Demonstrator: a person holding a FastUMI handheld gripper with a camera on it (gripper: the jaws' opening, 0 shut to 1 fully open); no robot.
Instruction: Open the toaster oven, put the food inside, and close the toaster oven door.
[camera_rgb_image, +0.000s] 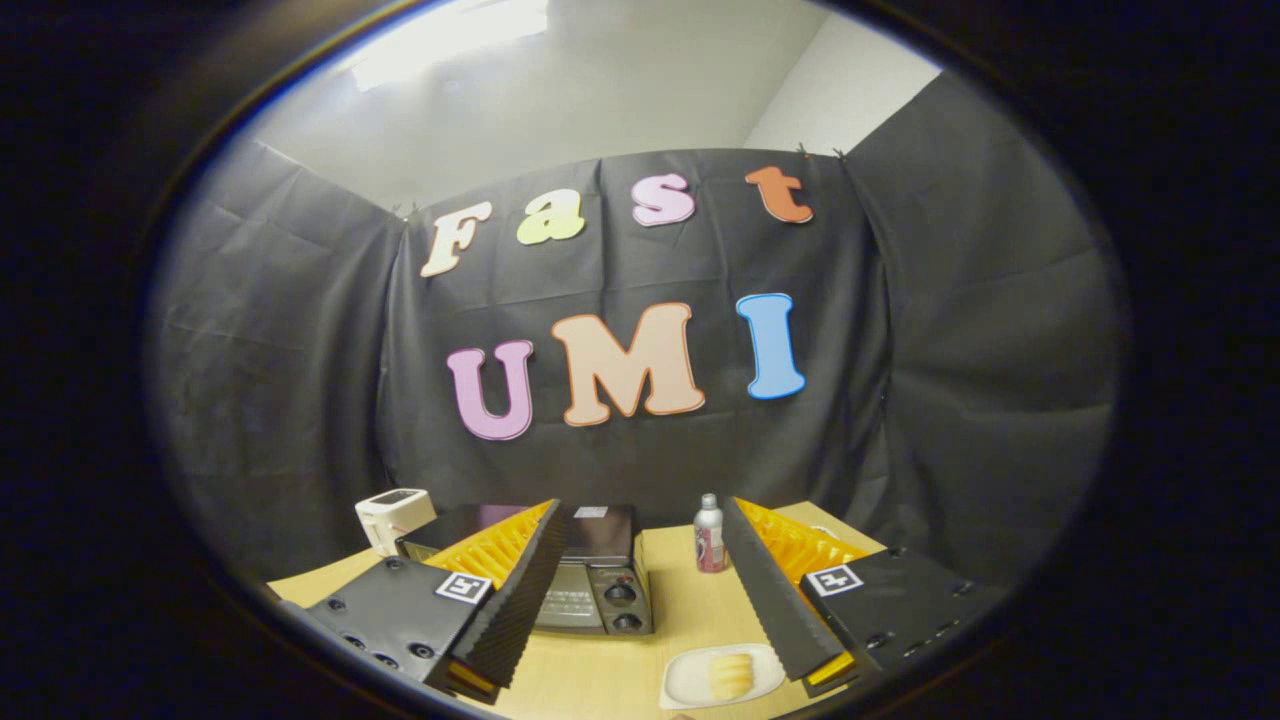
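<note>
A booth of black cloth closes in a light wooden surface (690, 610), with pale wall and ceiling above the cloth. The largest thing on it is the toaster oven (585, 575), sitting toward the far left part of the surface, its door apparently shut and its knobs facing forward; the left finger of the gripper (650, 640) overlaps part of its front. Behind it at the far left corner stands a small white appliance (393, 515). A bottle (709, 535) stands upright near the far edge, right of the oven. Nearest of all, a white plate (685, 685) lies at the near edge between the fingers, carrying pale yellow food (730, 675). The gripper hangs above the surface with its fingers spread wide, holding nothing. By my judgement nothing is done yet: opening the door, loading the food and closing all remain.
</note>
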